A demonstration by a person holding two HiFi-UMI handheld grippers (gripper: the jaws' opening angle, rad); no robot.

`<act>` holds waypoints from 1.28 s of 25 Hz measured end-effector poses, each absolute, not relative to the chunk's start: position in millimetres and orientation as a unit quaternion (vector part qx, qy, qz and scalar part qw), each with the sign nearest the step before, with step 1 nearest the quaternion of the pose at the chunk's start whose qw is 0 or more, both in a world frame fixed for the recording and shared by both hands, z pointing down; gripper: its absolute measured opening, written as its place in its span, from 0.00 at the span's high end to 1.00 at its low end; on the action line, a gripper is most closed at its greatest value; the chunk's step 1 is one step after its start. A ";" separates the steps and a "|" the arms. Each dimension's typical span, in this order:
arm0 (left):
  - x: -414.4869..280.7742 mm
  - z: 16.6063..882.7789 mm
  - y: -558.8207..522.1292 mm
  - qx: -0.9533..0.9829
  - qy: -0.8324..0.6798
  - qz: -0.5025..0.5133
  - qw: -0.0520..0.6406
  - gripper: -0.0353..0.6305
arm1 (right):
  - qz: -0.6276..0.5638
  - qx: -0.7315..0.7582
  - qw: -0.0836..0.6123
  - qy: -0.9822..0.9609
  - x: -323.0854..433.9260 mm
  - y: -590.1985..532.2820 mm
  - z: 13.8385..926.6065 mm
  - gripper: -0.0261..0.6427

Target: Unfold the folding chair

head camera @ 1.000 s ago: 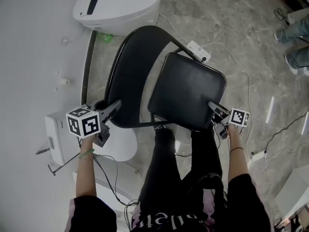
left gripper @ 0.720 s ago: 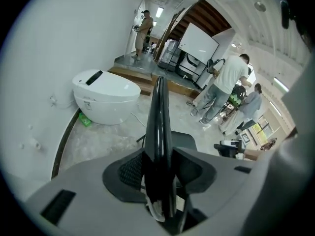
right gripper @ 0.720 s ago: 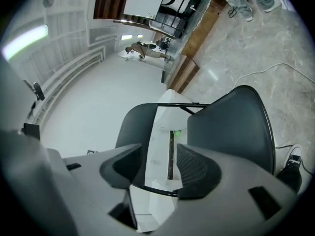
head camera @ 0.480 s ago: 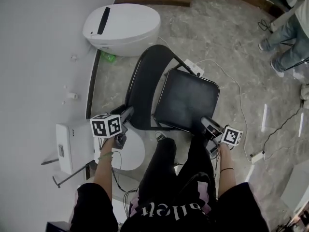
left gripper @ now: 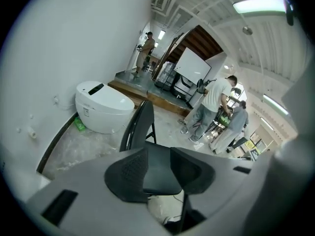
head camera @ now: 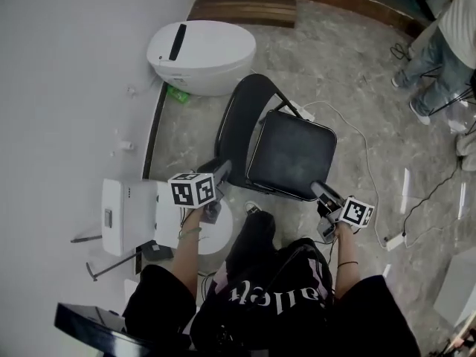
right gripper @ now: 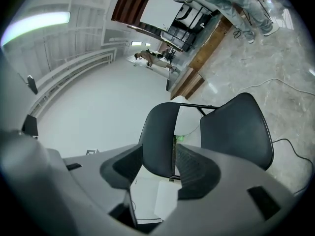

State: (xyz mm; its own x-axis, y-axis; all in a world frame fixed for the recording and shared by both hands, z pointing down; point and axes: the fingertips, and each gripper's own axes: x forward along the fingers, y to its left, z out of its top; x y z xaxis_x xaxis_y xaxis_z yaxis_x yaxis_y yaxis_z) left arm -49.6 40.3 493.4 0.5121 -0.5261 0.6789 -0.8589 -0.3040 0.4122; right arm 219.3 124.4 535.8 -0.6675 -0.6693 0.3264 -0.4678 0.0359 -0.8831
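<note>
1. Head view: the folding chair (head camera: 286,162) stands on the marble floor (head camera: 349,58) directly in front of your legs (head camera: 253,240). Its seat (head camera: 294,143) lies flat and its backrest (head camera: 242,114) is up, so I judge that the unfolding is practically finished. Your left gripper (head camera: 222,168) hovers just beside the near side of the backrest. Your right gripper (head camera: 316,188) is at the front corner of the seat; from this view I cannot tell if it touches.

2. Left gripper view: the jaws stand rather wide apart, and they have just closed in a little. The seat appears in the gap, but it lies farther off. The pads press on nothing, so this tool is empty.

3. Right gripper view: the jaws are apart here too. A dark panel of the chair shows in the gap, beyond the pads, and nothing is held.

4. What could go wrong, in my judgement:
   - Neither tool holds the chair. If the seat is not pushed fully down, it may tip up again and the chair may partly fold.
   - Your left gripper is very near the backrest, so a careless swing could knock the chair sideways.
   - A power strip (head camera: 303,112) and its white cable (head camera: 364,136) lie just behind the backrest. If you drag the chair, the frame could catch them.
</note>
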 end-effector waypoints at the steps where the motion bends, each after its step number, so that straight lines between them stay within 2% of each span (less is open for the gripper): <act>1: -43.0 488.3 45.5 0.781 -0.445 0.205 0.387 0.74 | -0.564 -0.399 0.087 0.718 219.7 127.3 529.1 0.64; 8: 31.0 480.3 105.1 0.800 -0.410 0.153 0.411 0.88 | -0.547 -0.394 0.096 0.732 224.2 167.9 489.5 0.65; 11: 62.5 475.4 139.3 0.806 -0.401 0.143 0.411 0.91 | -0.536 -0.410 0.073 0.735 238.7 198.3 486.5 0.71; 15: 97.9 469.6 198.2 0.807 -0.396 0.129 0.418 0.93 | -0.513 -0.424 0.066 0.743 261.1 242.9 480.2 0.84; 17: 112.8 465.5 230.5 0.807 -0.396 0.119 0.421 0.93 | -0.502 -0.428 0.064 0.749 271.9 266.4 475.0 0.87; 24: 147.1 455.4 337.3 0.812 -0.394 0.127 0.412 0.93 | -0.488 -0.409 0.085 0.767 279.1 337.3 453.1 0.90; 32: 123.7 439.6 389.4 0.818 -0.394 0.110 0.404 0.93 | -0.472 -0.389 0.060 0.789 239.1 392.0 441.9 0.90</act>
